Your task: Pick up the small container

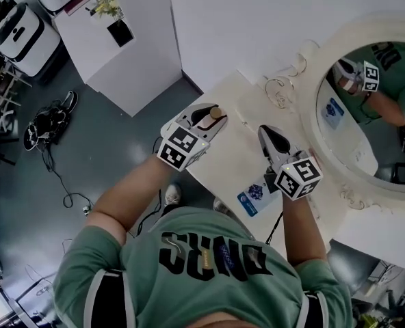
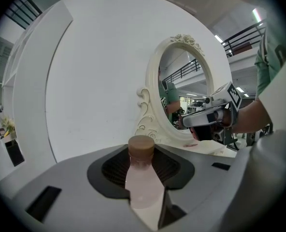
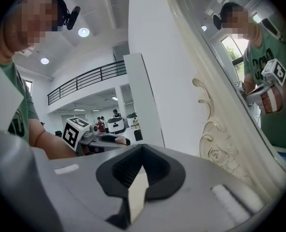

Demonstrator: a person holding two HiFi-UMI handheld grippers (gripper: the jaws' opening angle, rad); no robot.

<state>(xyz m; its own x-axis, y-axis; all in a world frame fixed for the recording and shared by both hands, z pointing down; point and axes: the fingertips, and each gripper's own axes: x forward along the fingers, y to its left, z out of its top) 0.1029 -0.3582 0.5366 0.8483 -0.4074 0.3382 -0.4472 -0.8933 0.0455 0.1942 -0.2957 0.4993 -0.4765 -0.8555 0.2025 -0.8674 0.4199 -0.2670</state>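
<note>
The small container (image 2: pixel 144 182) is a slim bottle of pale pink, smooth-sided, with a round matte brown cap, and it sits clamped between the jaws of the left claw (image 2: pixel 142 151). Its body lies along the gap and its cap pokes out just past the ribbed black pads (image 2: pixel 115 170). From above, only that brown cap (image 1: pixel 217 113) shows at the tip of the grey claw, which is over the near corner of the cream table (image 1: pixel 230 152); whether the bottle touches the tabletop, I cannot tell. The left marker cube (image 1: pixel 182 146) is tilted towards the person's green shirt. Off to the right, the right claw (image 3: pixel 142 151) has its jaws drawn together on nothing, with just a thin cream sliver showing between the dark pads, and it hovers over the middle of the table. Near it, a small blue-and-white card (image 1: pixel 256 195) lies flat by the table's front edge. Behind stands a round mirror (image 1: pixel 367 115) in a thick cream frame (image 3: pixel 215 144) carved with scrolls and curls, set against a plain white wall (image 2: pixel 94 71). Black cables (image 1: pixel 48 125) trail across the grey floor below.
</note>
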